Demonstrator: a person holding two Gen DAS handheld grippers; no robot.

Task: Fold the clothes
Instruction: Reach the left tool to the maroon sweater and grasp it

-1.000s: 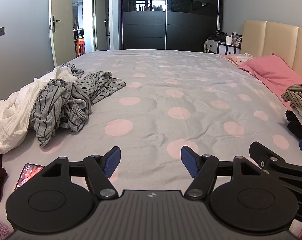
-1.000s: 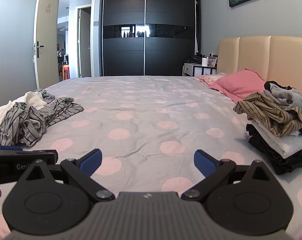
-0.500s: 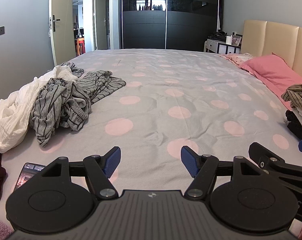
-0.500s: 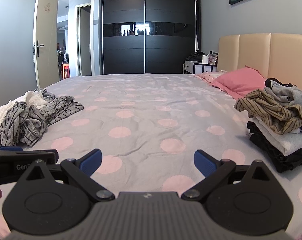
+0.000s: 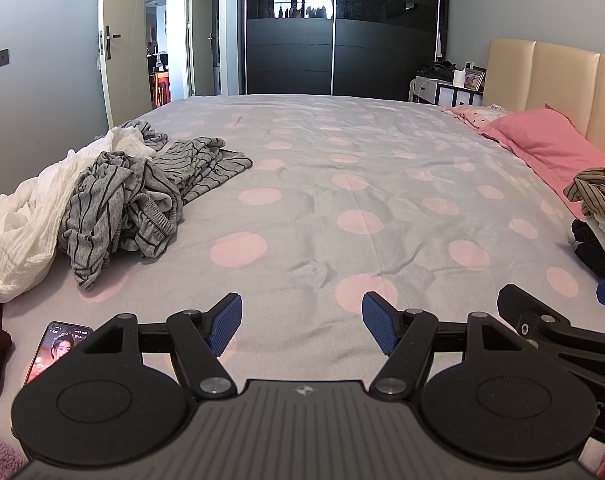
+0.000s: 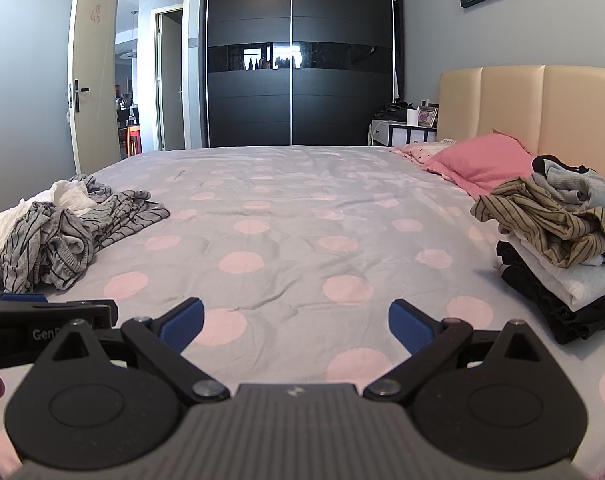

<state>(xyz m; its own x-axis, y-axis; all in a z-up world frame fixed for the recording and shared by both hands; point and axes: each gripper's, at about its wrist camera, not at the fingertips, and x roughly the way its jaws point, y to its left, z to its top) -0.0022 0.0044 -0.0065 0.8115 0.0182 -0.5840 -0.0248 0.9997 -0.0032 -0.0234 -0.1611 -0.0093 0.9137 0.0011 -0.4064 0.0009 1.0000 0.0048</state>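
Overhead, both grippers' jaws wide — seemingly empty — above bedspread [image 5: 342, 184].

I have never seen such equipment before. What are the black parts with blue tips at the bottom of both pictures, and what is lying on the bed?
They are two hand-held claws, one in each of a person's hands; no robot arm is involved. Each claw carries a camera looking forward along its two fingers, so one picture is from the left claw and the other from the right claw. Both are open and hold nothing. On the dotted bed cover lies an unfolded heap of grey striped clothes with a white garment on the left, and a stack of folded clothes on the right near the pink pillow. A phone lies near the left claw.
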